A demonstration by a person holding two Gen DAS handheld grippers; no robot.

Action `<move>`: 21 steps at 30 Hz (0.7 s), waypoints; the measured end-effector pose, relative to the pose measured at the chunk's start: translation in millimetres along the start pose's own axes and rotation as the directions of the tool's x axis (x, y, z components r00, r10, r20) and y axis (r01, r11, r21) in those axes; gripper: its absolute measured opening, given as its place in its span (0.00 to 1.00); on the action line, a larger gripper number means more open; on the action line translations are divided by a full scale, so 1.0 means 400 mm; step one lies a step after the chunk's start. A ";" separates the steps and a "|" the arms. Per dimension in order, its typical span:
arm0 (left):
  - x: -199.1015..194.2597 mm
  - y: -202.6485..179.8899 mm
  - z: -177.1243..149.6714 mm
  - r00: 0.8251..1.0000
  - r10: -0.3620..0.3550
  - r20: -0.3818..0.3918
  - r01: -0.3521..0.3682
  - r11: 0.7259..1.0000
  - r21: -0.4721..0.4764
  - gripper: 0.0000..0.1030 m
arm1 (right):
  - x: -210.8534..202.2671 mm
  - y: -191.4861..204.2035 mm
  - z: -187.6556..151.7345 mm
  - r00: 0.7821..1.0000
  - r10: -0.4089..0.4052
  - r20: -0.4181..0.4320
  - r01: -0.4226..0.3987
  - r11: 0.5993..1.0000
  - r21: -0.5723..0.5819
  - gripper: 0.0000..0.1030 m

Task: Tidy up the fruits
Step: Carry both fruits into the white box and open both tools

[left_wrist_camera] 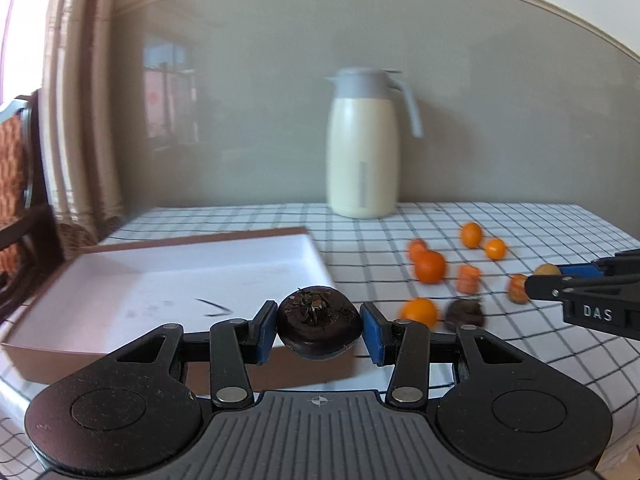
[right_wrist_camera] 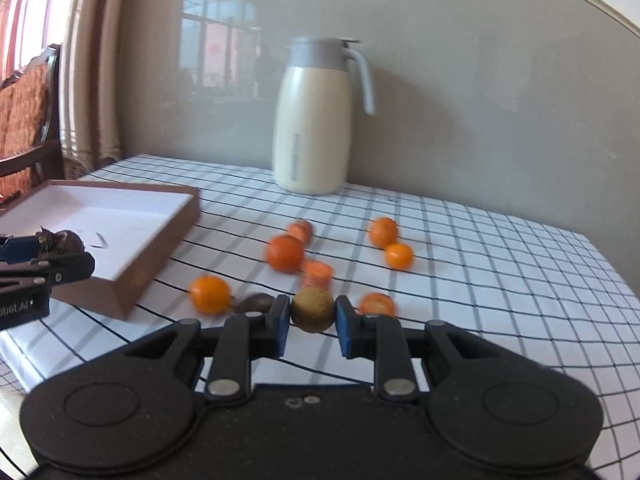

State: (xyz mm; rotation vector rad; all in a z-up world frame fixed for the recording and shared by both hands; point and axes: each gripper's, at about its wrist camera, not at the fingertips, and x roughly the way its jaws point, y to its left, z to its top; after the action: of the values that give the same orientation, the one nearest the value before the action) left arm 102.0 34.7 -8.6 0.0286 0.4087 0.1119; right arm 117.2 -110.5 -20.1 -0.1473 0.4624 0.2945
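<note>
My left gripper (left_wrist_camera: 320, 330) is shut on a dark brown water chestnut (left_wrist_camera: 319, 328) and holds it over the near right corner of the brown box (left_wrist_camera: 160, 280) with a white inside. My right gripper (right_wrist_camera: 312, 322) is shut on a small tan round fruit (right_wrist_camera: 312, 309) above the checked tablecloth. Several small oranges and carrot pieces (right_wrist_camera: 285, 253) lie loose on the cloth ahead, with another dark chestnut (right_wrist_camera: 256, 303) by the right gripper's left finger. The right gripper also shows in the left wrist view (left_wrist_camera: 548, 276), and the left gripper shows in the right wrist view (right_wrist_camera: 60, 248).
A cream thermos jug (left_wrist_camera: 362, 144) with a grey lid stands at the back by the wall. A wooden chair (right_wrist_camera: 28, 120) and curtains are at the far left. The table's left edge runs just past the box.
</note>
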 end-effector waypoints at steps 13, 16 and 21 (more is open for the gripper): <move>0.004 0.310 -0.016 0.975 0.221 -0.015 -0.221 0.969 -0.107 0.44 | 0.068 0.223 0.068 0.980 0.190 0.057 -0.184 0.979 -0.092 0.15; 0.019 0.371 -0.031 0.964 0.262 -0.040 -0.265 0.955 -0.134 0.44 | 0.098 0.273 0.083 0.971 0.231 0.058 -0.224 0.969 -0.107 0.15; 0.045 0.449 -0.050 0.949 0.308 -0.067 -0.315 0.932 -0.178 0.44 | 0.144 0.335 0.101 0.956 0.290 0.042 -0.284 0.953 -0.110 0.15</move>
State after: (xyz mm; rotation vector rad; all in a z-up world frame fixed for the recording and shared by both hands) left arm 92.1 215.2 -25.0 -0.0944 0.4283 0.4657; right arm 141.5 38.8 -20.4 -0.1719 0.4113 0.6078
